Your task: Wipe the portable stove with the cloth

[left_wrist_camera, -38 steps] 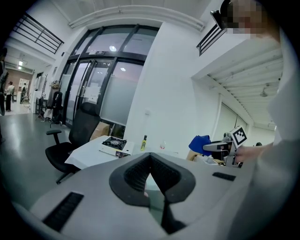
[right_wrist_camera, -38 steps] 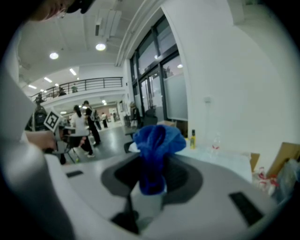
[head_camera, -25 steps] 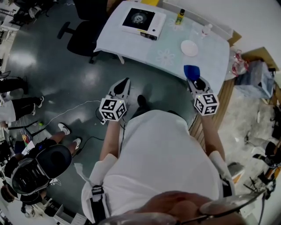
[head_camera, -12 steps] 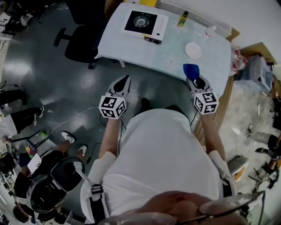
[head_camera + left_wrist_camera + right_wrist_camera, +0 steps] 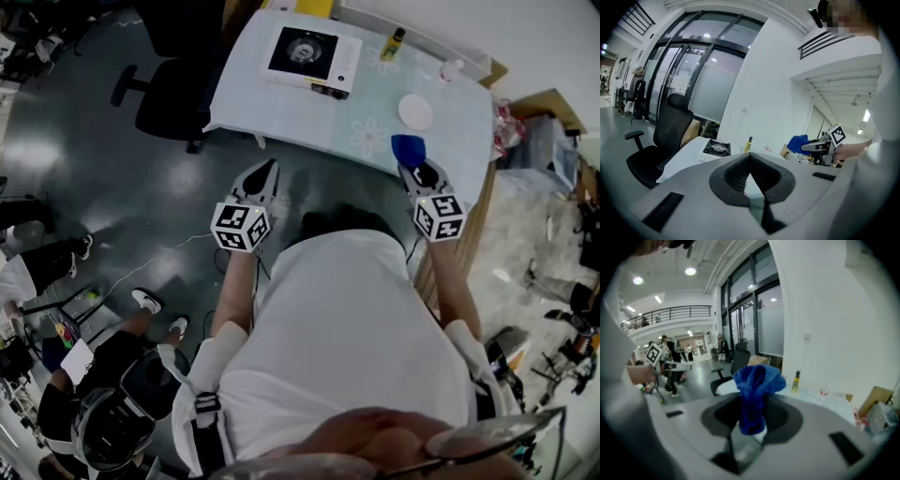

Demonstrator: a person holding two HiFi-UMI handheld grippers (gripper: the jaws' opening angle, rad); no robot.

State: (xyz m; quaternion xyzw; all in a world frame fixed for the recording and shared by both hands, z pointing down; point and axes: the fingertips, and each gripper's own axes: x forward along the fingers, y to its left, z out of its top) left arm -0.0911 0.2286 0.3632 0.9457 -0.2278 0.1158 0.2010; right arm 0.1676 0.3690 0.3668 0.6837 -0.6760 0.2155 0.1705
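The table (image 5: 291, 108) stands ahead of the person, with a black chair (image 5: 164, 98) off its left end. On the table's far left part lies the stove (image 5: 312, 54), square and white-framed with a dark top and a round burner. It is well apart from both grippers and touched by neither. The left gripper (image 5: 270, 171) hangs over the floor, short of the table's near edge, its jaws pressed together at the tips with nothing between them. Its own view looks across the table at the stove (image 5: 716, 147), with the chair (image 5: 661, 140) to the left. The right gripper (image 5: 410, 167) is held at the table's near right edge, its jaws clamped on the blue cloth (image 5: 408, 150). In the right gripper view the cloth (image 5: 754, 394) stands bunched between the jaws and bulges above them. A white plate (image 5: 415, 112) sits on the table just beyond the cloth, between it and the far edge. A small yellow bottle (image 5: 393, 42) stands at the far edge, to the right of the stove.
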